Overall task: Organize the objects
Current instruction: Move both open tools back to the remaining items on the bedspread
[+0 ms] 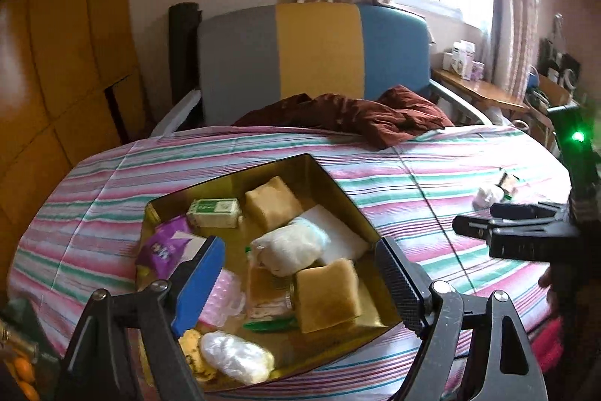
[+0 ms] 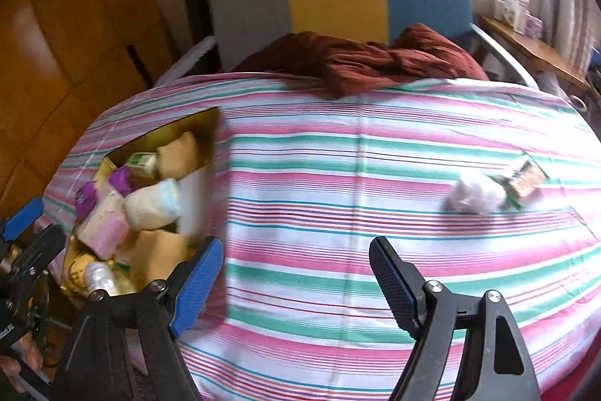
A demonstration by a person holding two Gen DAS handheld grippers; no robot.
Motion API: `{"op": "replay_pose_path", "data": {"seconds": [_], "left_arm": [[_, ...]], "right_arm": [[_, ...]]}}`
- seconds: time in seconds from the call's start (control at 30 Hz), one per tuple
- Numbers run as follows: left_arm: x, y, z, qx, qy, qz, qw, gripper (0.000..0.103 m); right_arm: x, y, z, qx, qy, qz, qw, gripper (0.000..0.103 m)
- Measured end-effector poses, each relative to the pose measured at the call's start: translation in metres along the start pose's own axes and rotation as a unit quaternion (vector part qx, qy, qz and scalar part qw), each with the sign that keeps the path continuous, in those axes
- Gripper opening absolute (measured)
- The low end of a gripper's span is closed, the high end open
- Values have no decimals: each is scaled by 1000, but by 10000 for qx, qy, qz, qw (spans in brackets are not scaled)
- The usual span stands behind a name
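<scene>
Objects gathered in a gold tin [image 1: 319, 171], lying directly beneath and between the spread, empty fingers of the left gripper [image 1: 296, 284]: tan blocks [image 1: 326, 295], a white wrapped bundle [image 1: 289, 247], a green-and-white carton [image 1: 216, 213], purple packets [image 1: 165, 247]. The bulk of the sorting is judged done. The right gripper [image 2: 296, 277] is likewise spread and empty over bare striped bedsheet [image 2: 319, 175]. Ahead of it and to its right, well apart from the tin, a white wad [image 2: 475, 194] and a small box [image 2: 526, 181] remain loose, touching each other. These two are judged still to be collected.
</scene>
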State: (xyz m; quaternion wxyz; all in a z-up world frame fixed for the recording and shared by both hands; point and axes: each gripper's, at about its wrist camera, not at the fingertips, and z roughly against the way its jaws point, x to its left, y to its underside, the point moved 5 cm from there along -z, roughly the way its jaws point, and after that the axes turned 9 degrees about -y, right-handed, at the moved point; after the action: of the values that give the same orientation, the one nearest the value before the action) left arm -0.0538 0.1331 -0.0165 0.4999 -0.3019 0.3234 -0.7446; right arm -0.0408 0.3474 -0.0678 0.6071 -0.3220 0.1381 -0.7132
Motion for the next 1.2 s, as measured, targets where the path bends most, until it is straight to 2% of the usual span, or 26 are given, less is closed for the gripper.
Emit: {"op": "replay_pose_path", "data": {"seconds": [0.1,0.27,0.47,0.63,0.8,0.97,1.07,1.13,1.17,1.2], "left_arm": [[-17,-5,0,-39,155,-172,9997,83],[-46,-13,-1,-98,462,-428,9980,83],[-82,-24,-13,-59,731,-668,9951,83],[-116,-29,-28,91,978,-830,9917,83],[-144,-30,-42,280,1120,-966,9886,83],[-155,-31,-57,444,1159,-938,9878,83],[-159,-35,-65,497,1167,-905,9878,83],[-162,-38,-70,522,1168,-895,9877,83],[-163,-39,-72,535,1176,-894,9876,83],[-165,-41,-74,547,1180,-898,9874,83]], "right_arm": [[-32,-1,6,104,217,-258,9994,82],[-108,0,28,99,651,-1013,9927,82],[-194,6,54,-38,1159,-1985,9732,82],[-247,-5,54,-190,1197,-2764,9534,82],[-280,-21,23,-255,1196,-3358,9340,82],[-298,-38,-13,-234,1370,-3705,9184,83],[-302,-44,-32,-126,1467,-3736,9158,83],[-302,-48,-43,37,1599,-3586,9197,82],[-301,-49,-48,181,1695,-3430,9237,80],[-300,-49,-51,276,1774,-3297,9269,70]]}}
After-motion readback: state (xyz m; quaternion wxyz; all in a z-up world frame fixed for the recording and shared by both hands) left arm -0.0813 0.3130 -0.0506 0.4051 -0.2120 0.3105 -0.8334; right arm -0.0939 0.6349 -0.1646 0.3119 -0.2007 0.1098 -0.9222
